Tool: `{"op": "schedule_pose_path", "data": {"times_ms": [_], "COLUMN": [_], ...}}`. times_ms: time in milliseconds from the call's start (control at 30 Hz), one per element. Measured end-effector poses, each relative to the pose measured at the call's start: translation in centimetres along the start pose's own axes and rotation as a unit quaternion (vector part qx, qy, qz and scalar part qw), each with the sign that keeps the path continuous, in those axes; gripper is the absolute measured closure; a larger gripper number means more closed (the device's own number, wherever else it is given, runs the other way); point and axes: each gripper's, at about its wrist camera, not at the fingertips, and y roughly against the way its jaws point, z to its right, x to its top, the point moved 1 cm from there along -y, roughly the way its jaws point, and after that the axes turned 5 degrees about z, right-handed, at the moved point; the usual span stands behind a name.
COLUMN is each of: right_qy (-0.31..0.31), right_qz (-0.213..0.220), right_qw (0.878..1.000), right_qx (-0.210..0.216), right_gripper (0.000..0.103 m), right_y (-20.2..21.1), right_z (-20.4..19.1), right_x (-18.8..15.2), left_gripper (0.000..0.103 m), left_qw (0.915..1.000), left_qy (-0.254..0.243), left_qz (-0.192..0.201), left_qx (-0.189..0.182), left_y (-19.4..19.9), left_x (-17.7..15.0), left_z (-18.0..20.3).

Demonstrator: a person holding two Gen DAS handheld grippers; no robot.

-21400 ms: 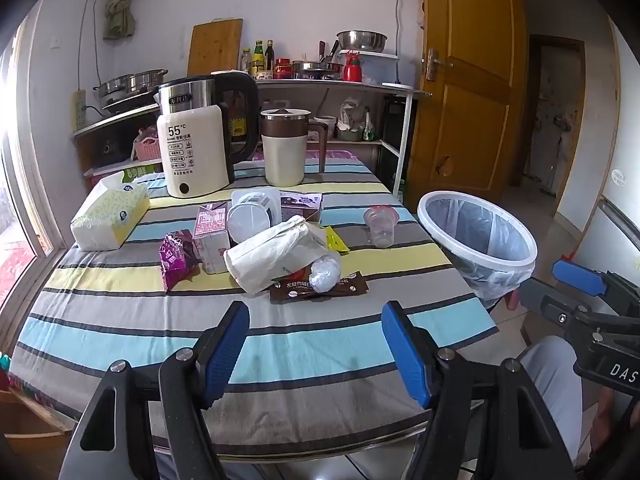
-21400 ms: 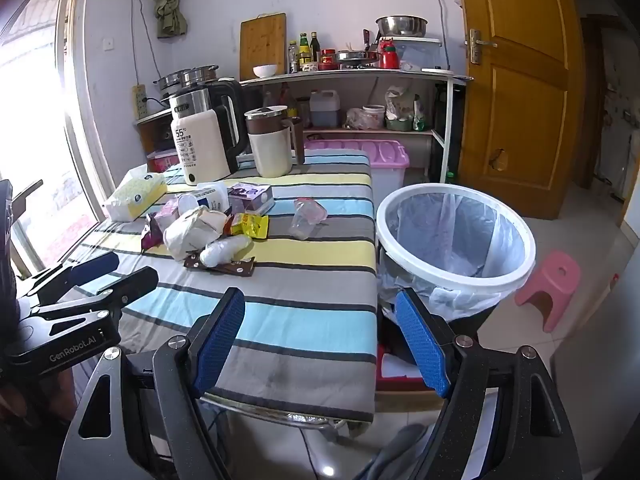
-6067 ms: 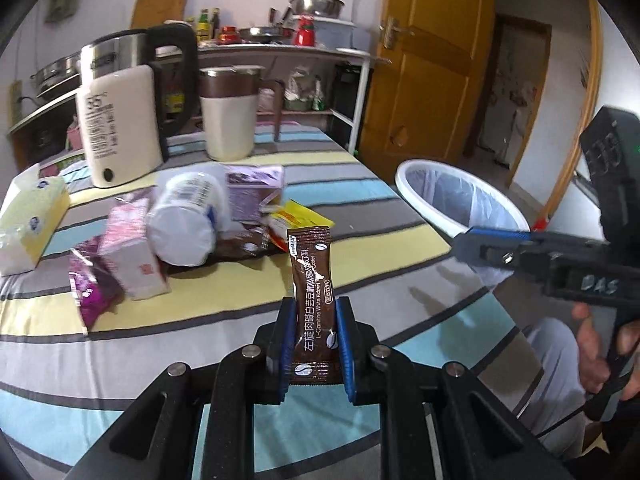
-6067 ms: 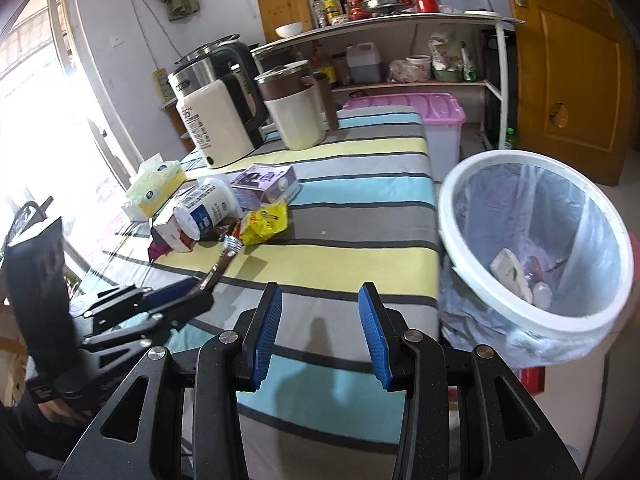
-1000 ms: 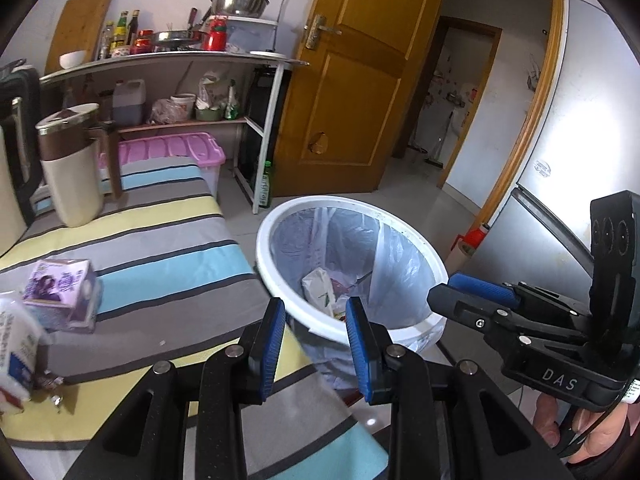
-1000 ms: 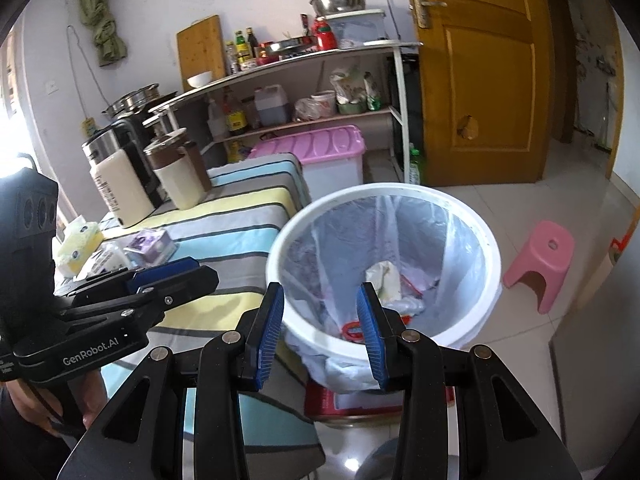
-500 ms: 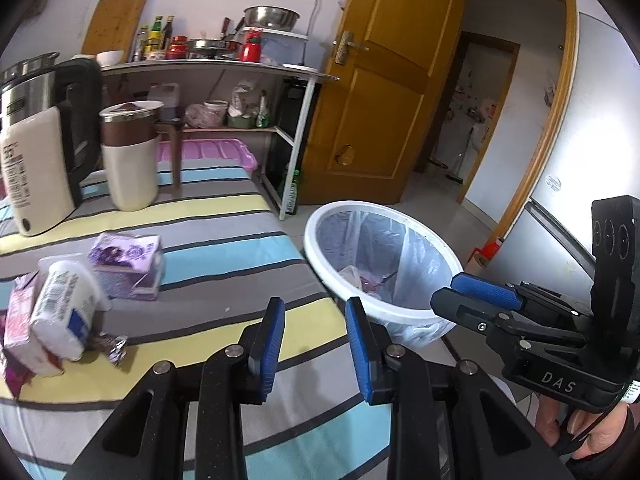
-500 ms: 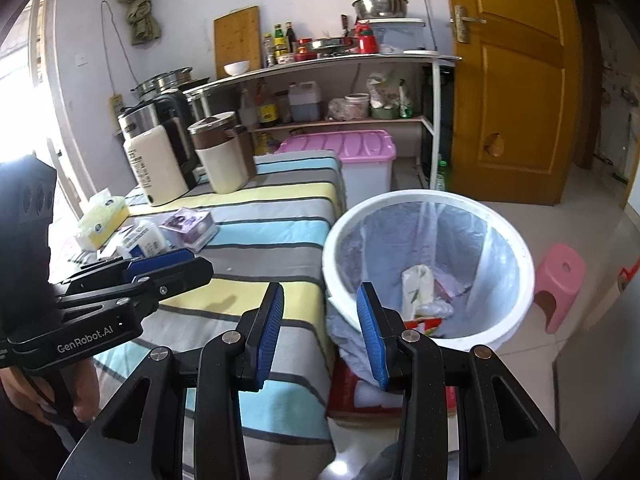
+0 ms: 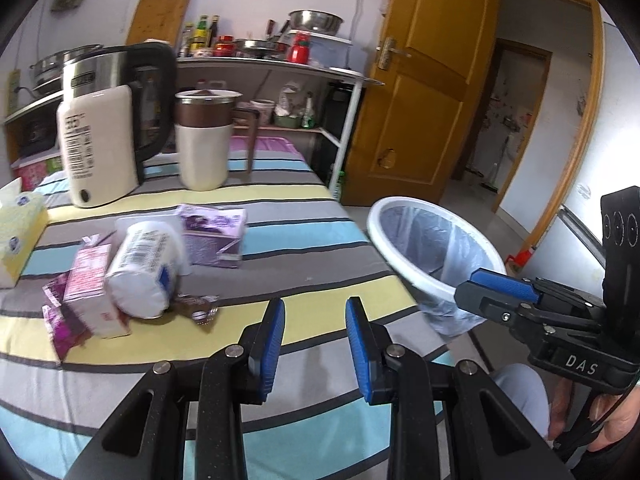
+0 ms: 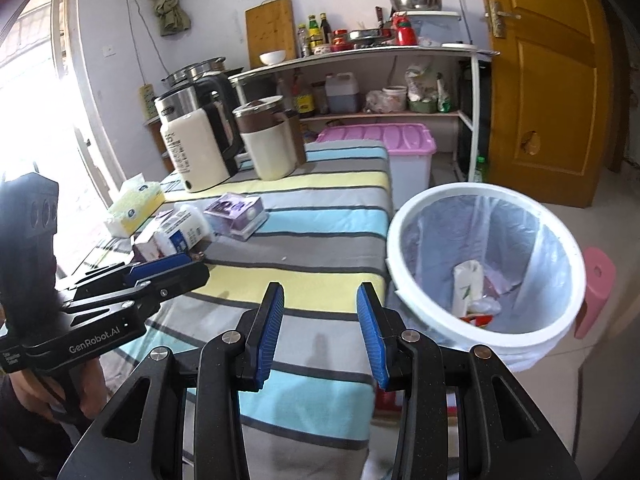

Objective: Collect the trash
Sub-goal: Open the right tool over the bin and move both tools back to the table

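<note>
On the striped table [image 9: 312,248] lies a heap of trash: a white cup on its side [image 9: 142,264], a pink carton [image 9: 88,280], a purple box [image 9: 214,232], a purple wrapper [image 9: 60,320] and a crumpled brown wrapper [image 9: 198,308]. My left gripper [image 9: 315,322] hovers over the table's front right, open, nothing between its blue pads. The right gripper [image 10: 320,314] is open and empty too, above the table's near edge. A white bin with a clear liner [image 10: 486,264] stands right of the table with trash inside. The same heap [image 10: 188,236] shows in the right wrist view.
A kettle [image 9: 104,128], a beige jug [image 9: 204,140] and a tissue box [image 9: 18,232] stand at the table's back and left. Behind are a shelf with kitchenware [image 10: 360,52], a pink-lidded box [image 10: 380,140], a wooden door [image 10: 548,80] and a pink stool [image 10: 596,276].
Both grippers have swung left, away from the bin and back over the table. The trash heap has come into the left wrist view. Both stay open and empty.
</note>
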Motion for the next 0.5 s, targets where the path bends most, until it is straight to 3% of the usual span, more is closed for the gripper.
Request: {"op": "schedule_pose_path", "data": {"times_ms": [167, 500], "right_qy": [0.006, 0.034], "right_qz": [-0.006, -0.025], "right_qw": [1.0, 0.998], "right_qx": [0.016, 0.054], "right_gripper": [0.052, 0.051], "right_y": [-1.0, -3.8], "right_z": [-1.5, -5.2], "right_x": [0.3, 1.0], "left_gripper": [0.071, 0.06], "left_qw": [0.9995, 0.9932], "left_qy": [0.009, 0.047], "left_qz": [0.009, 0.034], "left_qx": [0.028, 0.101], "left_y": [1.2, 4.0], "left_x": [-0.2, -0.1], "left_z": [-2.2, -8.3]}}
